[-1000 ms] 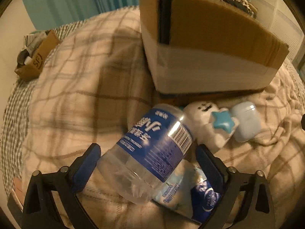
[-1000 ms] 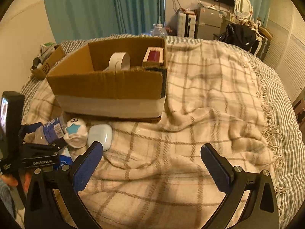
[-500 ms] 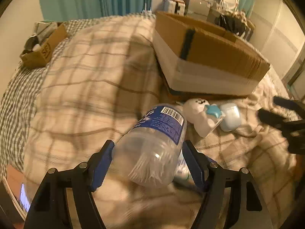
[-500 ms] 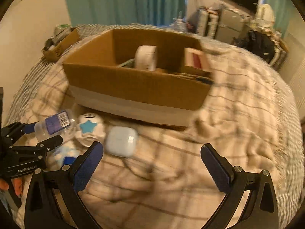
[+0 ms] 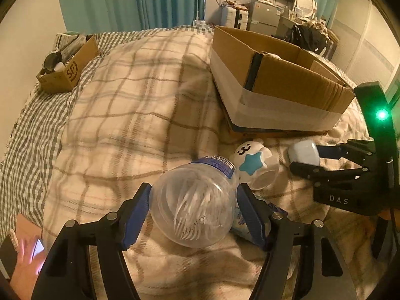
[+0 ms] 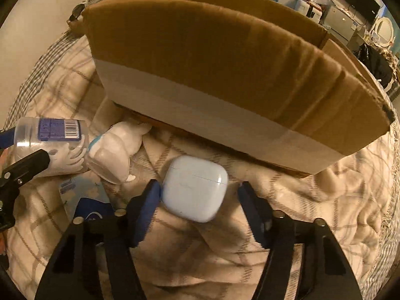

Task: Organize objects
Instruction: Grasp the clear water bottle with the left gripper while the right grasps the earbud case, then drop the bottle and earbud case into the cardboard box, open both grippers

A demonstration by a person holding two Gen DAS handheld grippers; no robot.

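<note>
Since a second ago the left claw [image 5: 193,215] has been clamped on the bottle [image 5: 193,206]; the right claw [image 6: 198,201], apart, has been brought astride the earbud case [image 6: 195,187]. Slippage is risked by smooth plastic.

Black fingers [image 5: 135,215] — blue pads [image 6: 147,205]

At the bottom of the frame, the left gripper [image 5: 193,210] has its blue-padded jaws pressed on both sides of a clear plastic water bottle with a blue label [image 5: 193,206]. The bottle's round bottom faces the camera. Just right of it, a white plush toy with a blue star [image 5: 255,163] lies on the beige checked blanket [image 5: 130,110]. At the right edge, the black right gripper [image 5: 303,158] has its jaws around a small pale blue case [image 5: 303,153]. A big brown cardboard box [image 5: 280,92] sits upper right.
</note>
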